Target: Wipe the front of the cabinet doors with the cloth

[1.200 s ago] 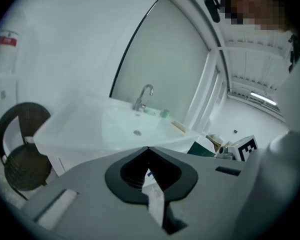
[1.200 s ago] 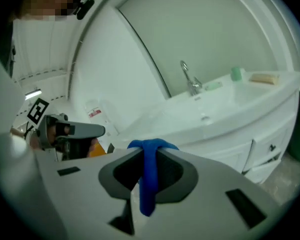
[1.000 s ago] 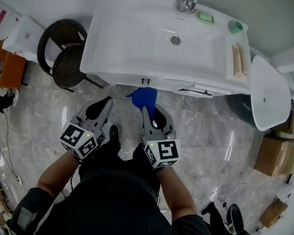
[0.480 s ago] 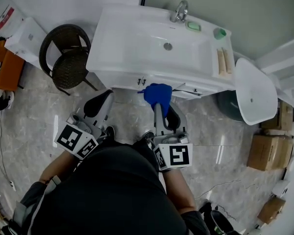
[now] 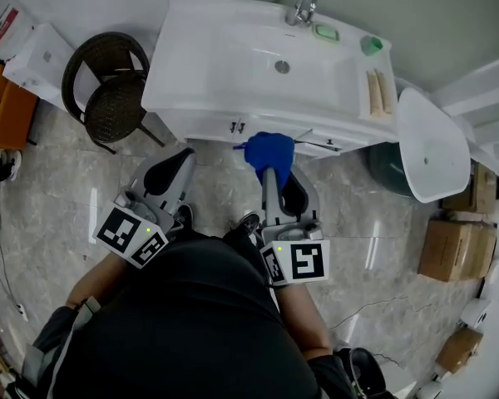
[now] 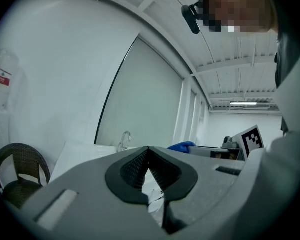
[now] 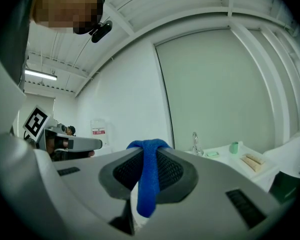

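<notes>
The blue fabric cloth [image 5: 269, 150] is bunched into a soft wad and pinched in the closed jaws of the right hand-held gripper [image 5: 270, 173]. In the right gripper view a narrow fold of it runs over the jaw tips and hangs down between the pads. It sits just below the front edge of the white washbasin counter [image 5: 191, 98], right at the white cabinet doors [image 5: 204, 129] under that counter; whether it presses on them cannot be told. From above the doors show only as a narrow white strip, with two small handles [image 5: 236, 126] left of the cloth.
</notes>
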The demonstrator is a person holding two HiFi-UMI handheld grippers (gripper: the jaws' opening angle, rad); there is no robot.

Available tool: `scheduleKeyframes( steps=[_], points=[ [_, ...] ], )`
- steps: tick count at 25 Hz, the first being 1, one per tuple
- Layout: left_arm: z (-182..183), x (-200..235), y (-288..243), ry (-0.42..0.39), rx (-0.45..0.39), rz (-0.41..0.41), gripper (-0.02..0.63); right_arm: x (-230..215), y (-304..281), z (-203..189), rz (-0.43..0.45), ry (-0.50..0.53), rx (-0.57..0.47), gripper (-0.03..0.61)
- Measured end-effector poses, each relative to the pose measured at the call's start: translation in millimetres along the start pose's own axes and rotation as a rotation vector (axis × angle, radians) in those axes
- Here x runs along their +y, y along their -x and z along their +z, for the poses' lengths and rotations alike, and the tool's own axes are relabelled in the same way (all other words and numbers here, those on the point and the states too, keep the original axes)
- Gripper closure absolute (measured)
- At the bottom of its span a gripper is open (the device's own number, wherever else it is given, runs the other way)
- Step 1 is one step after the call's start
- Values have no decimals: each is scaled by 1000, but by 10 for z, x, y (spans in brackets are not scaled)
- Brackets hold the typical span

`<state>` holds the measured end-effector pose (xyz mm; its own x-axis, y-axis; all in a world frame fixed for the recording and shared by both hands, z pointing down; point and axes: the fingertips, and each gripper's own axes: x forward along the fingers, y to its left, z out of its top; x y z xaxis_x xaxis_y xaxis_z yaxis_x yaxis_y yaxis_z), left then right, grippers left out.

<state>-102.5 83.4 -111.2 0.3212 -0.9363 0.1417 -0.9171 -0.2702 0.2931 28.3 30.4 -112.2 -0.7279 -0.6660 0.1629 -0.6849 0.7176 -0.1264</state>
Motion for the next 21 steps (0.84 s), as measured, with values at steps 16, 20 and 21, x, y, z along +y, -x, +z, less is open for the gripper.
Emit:
scheduleKeyframes(
  steps=[16,20,21],
  points=[
    [-51,-84,-76,-2,6,8,615,-127,39,-2,-11,15,-6,522],
    [-43,-64,-68,-1,5,7,615,-113,33,12,-13,14,-8,522],
    [-38,-56,-63,0,5,7,615,-107,30,16,-13,15,-8,522]
  ],
)
